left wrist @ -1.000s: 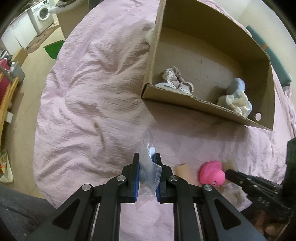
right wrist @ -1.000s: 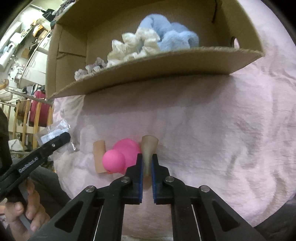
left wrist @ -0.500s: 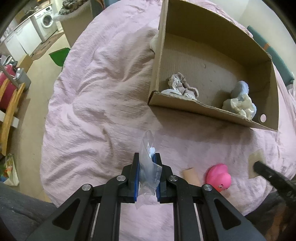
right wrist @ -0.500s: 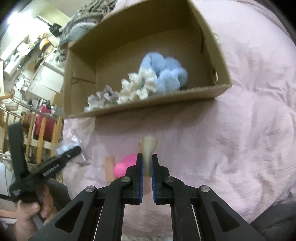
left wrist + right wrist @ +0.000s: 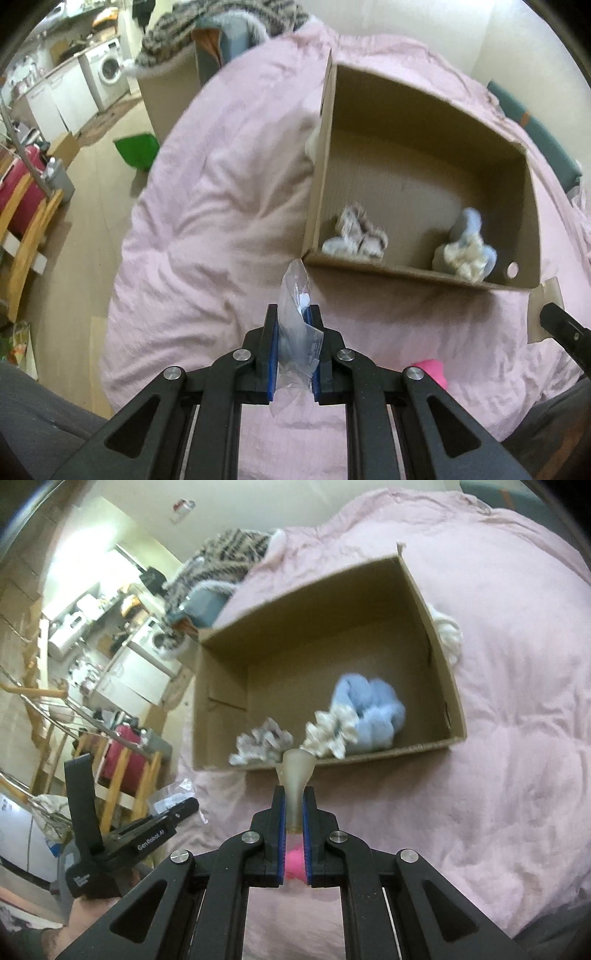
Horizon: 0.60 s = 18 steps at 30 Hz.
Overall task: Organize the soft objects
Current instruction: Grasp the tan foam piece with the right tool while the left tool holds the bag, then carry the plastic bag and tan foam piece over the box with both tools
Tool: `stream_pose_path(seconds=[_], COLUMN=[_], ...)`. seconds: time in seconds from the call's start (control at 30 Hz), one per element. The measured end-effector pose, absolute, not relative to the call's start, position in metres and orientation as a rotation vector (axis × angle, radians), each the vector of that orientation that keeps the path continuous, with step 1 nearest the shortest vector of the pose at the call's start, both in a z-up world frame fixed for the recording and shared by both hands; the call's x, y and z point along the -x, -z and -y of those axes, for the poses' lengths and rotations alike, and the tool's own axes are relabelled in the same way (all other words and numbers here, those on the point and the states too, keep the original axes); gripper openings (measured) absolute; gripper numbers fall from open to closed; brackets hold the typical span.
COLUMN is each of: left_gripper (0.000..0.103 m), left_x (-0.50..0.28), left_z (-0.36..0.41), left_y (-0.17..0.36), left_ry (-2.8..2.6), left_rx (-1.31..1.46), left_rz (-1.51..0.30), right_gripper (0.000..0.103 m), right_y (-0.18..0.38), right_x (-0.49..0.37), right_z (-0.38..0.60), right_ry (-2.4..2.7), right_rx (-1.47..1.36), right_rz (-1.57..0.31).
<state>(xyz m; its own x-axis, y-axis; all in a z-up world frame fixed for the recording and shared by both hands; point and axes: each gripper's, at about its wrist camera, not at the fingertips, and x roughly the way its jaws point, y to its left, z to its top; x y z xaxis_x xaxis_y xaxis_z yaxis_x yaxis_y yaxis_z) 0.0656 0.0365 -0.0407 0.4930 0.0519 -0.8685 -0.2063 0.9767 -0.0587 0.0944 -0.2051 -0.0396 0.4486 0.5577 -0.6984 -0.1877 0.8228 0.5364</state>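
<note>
A wrinkled pink quilt (image 5: 207, 206) is spread soft and puffy under everything, and an open corrugated cardboard box (image 5: 406, 273) is set on it at the far side, its near wall low. Inside, a fluffy blue scrunchie (image 5: 373, 705), a cream ruffled scrunchie (image 5: 328, 731) touching it, and a grey frilled one (image 5: 258, 742) to the left are lodged against that near wall. The carrying step is judged to be in hand: a crinkled clear plastic bag (image 5: 295, 321) is clamped in the left gripper (image 5: 294, 347), and a tan, flared rubbery piece (image 5: 295, 775) is pinched upright in the right gripper (image 5: 294, 827). A pink rubber duck (image 5: 430, 371) is left on the quilt nearby. Next, each load would need lifting over the near wall before release.
</note>
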Motion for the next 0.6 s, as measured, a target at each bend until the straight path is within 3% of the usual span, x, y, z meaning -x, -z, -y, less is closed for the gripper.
stream_pose_path(seconds=[0.6], left_gripper=[0.012], left_x=[-0.115], left_z=[-0.024], left_y=[-0.041], left_ry=[-0.055], left_rx=[0.137], left_rz=[-0.859], right_gripper=[0.009], right_y=[-0.023], right_x=[-0.133], right_z=[0.240], right_ry=[-0.462], right_rx=[-0.445], right_rz=[-0.847])
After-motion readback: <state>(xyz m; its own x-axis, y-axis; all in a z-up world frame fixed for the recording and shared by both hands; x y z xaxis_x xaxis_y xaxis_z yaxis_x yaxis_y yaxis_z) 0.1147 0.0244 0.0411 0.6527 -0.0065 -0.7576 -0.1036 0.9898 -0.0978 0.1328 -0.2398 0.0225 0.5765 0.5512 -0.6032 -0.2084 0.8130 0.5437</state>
